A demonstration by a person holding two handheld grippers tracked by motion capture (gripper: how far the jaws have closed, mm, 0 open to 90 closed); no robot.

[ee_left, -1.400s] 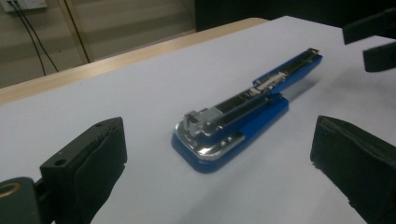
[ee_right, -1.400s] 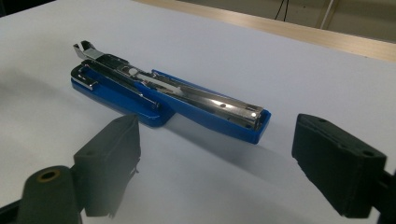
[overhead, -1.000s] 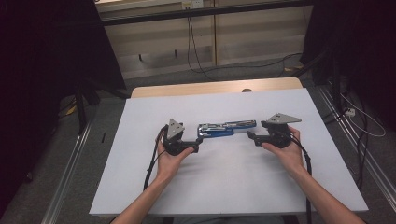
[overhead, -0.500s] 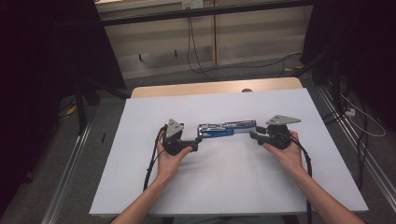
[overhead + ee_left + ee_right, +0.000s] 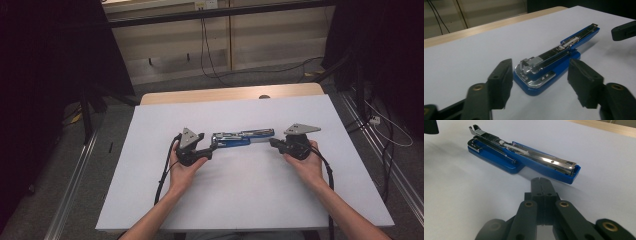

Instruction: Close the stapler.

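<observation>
Now, here is what we read at the table

Stapler: the long blue stapler with its chrome magazine [image 5: 242, 136] lies flat on the white sheet that covers the table [image 5: 250, 200], between our two hands; its top arm looks swung open, with the metal channel bare in both gripper views [image 5: 551, 65] [image 5: 524, 155]

Left gripper: the black two-jaw left gripper [image 5: 540, 82] has just been closing its jaws; they are half drawn in and straddle the stapler's broad hinge end, but the pads stand off it on both sides, so we grip nothing yet

Right gripper: the black right gripper [image 5: 541, 181] has just brought its jaws fully together; the tips meet on empty air just short of the stapler's narrow front end, nothing between them

What changed: a second ago both sets of jaws stood wide in the high view; the stapler lies where it lay then, and neither hand has shifted

What it means: we judge the left hand is about to clamp and steady the hinge end, while the right, with tips closed to a point, looks ready to poke or push at the open magazine instead of grasping it

Risk: if the left pads close unevenly, the stapler may skid on the smooth sheet
</observation>
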